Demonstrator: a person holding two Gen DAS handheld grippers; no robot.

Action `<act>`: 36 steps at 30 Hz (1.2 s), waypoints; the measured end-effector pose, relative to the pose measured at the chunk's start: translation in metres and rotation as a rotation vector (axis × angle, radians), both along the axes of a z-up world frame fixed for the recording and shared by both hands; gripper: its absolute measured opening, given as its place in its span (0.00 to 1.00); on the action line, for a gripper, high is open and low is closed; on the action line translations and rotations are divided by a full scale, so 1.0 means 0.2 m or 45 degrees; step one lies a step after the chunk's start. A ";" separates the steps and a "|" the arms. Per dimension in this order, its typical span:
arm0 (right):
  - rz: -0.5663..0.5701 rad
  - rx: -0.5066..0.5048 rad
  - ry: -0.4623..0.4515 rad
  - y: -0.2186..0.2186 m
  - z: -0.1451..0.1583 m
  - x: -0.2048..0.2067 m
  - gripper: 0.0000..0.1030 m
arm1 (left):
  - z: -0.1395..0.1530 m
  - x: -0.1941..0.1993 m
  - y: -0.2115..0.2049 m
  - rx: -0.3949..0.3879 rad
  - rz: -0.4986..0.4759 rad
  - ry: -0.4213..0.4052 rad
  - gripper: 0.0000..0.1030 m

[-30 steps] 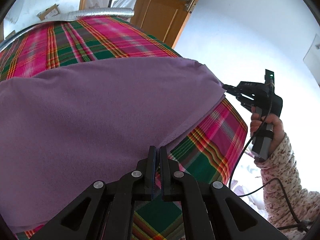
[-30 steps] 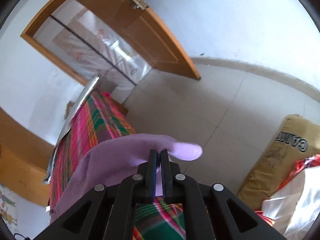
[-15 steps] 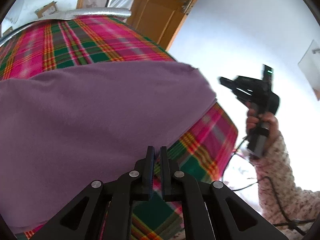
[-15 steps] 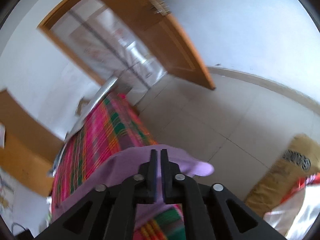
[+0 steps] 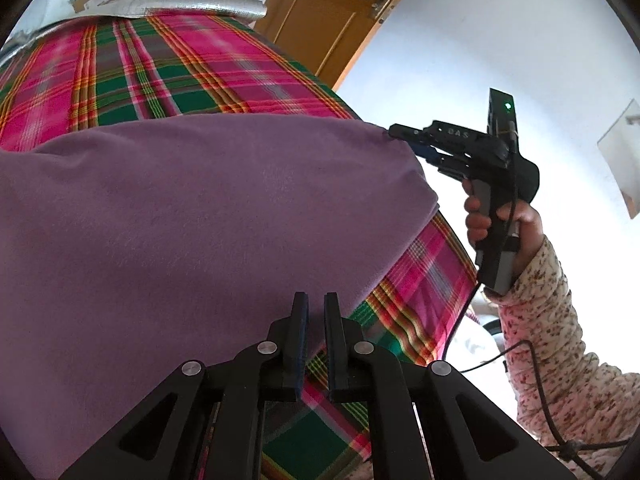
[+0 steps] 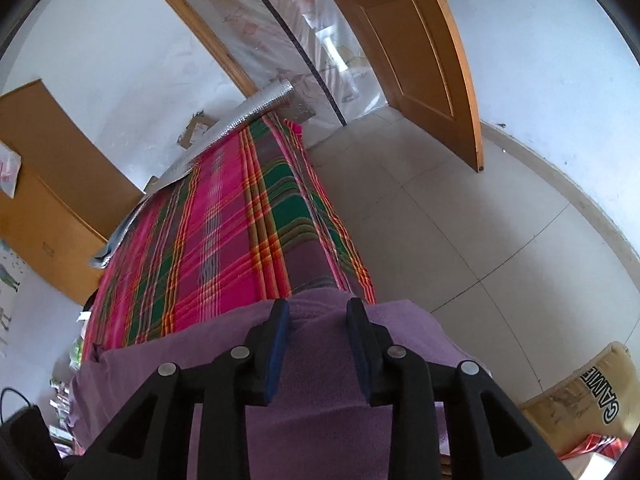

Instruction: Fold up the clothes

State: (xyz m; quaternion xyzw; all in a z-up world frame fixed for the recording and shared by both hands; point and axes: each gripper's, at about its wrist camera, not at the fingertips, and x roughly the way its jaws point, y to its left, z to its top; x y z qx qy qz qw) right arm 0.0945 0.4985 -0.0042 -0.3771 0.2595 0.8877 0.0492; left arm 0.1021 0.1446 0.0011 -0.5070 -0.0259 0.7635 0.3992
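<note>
Plain purple knit garment [image 5: 192, 216] lies spread over the near end of a pink, green and orange plaid bedspread [image 5: 160, 72]; its right-hand edge reaches the bed's right side and its near edge runs under the left gripper. Whether it is one layer or already doubled cannot be told; a lower layer seems to peek out along the right edge.

Left gripper [image 5: 316, 312]: fingers nearly closed, a thin gap between them, tips at the garment's near edge. Cloth shows through the gap, but whether it is pinched cannot be told.

Right gripper [image 6: 318, 320]: fingers spread wide over the garment's right corner, purple cloth lying between them, nothing clamped. In the left wrist view its tips sit right at that corner [image 5: 394, 136].

Beyond: bare plaid towards the far end, a silver foil-covered roll [image 5: 200, 4] across the far edge, a wooden door [image 6: 420, 40] and tiled floor [image 6: 460, 220] to the right.

Risks, as judged:
- With only one corner possibly held, any lift could drag the cloth askew, giving a crooked fold.
- The right corner sits at the bed's edge; a nudge could slide it off towards the floor.
- Closing the right fingers deep may catch the bedspread too and pull it up with the garment.
</note>
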 end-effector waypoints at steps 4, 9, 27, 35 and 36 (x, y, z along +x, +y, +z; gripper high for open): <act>0.059 0.079 -0.018 -0.04 0.00 -0.02 0.08 | -0.02 -0.02 0.02 -0.008 -0.003 -0.017 0.08; 0.016 0.172 0.069 -0.06 0.07 0.02 0.05 | -0.03 -0.04 0.01 0.002 -0.003 -0.032 0.07; -0.271 -0.058 -0.023 0.17 -0.02 0.12 0.18 | -0.05 -0.05 0.00 0.032 -0.010 -0.054 0.07; -0.264 -0.419 -0.048 0.26 -0.25 0.26 0.30 | -0.05 -0.04 -0.01 0.036 -0.005 -0.056 0.07; -0.252 -0.444 -0.046 0.25 -0.25 0.26 0.30 | -0.05 -0.04 -0.01 0.035 -0.002 -0.055 0.07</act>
